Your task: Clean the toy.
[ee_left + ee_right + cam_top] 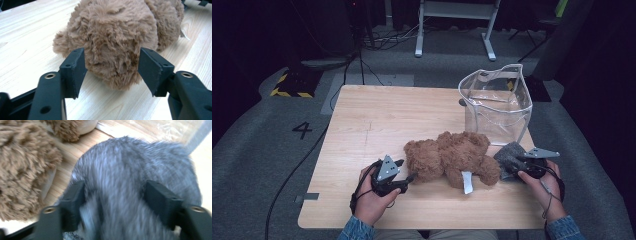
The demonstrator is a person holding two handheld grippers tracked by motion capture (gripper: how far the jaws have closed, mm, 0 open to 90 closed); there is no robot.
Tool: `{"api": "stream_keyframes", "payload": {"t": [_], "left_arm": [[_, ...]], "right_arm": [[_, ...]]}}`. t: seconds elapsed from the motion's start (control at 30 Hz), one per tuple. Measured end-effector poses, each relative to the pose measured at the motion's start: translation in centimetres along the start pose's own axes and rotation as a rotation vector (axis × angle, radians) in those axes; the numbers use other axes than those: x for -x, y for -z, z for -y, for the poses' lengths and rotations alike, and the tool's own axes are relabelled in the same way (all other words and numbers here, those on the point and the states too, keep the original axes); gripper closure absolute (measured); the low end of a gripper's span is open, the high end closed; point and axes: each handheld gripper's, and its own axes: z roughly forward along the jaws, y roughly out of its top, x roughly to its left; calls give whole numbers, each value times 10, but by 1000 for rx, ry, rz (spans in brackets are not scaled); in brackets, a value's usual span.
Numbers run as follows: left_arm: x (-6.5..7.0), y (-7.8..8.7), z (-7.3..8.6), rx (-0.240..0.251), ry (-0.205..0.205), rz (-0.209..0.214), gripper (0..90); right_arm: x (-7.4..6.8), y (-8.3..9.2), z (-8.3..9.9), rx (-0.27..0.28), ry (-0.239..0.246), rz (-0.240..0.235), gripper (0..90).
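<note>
Bag (pixel 497 102) of clear plastic stands empty behind teddy bear (pixel 452 157); both grippers' jaws spread

Fluffy brown teddy bear (pixel 452 158) lying flat, grey felt item (pixel 510 159), perhaps a pouch, beside it

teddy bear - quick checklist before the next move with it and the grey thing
1. Teddy bear lying flat on the table: ok.
2. Left tool open, jaws either side of the bear's near end: ok; whether the pads touch the fur: cannot tell.
3. Right tool astride the grey fuzzy piece, jaws wide: ok; firm pinch: cannot tell, the view is blurred.
4. Clear bag upright, mouth open, behind the bear: ok.
5. Grey piece apart from the bear: not ok, they lie against each other.
</note>
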Motion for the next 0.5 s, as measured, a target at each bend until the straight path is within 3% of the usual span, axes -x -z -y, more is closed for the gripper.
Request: {"api": "stream_keyframes", "payload": {"t": [0.13, 0.27, 0.4, 0.5], "left_arm": [[-1, -1, 3, -20, 6, 7, 366], [2, -1, 7, -40, -2, 24, 355], [2, 0, 15, -56, -3, 27, 354], [2, -2, 18, -66, 4, 33, 352]], "right_arm": [[3, 16, 4, 58, -13, 21, 244], [-4, 36, 9, 131, -21, 18, 265], [-22, 51, 16, 179, 10, -22, 350], [-37, 54, 20, 174, 58, -69, 373]]}}
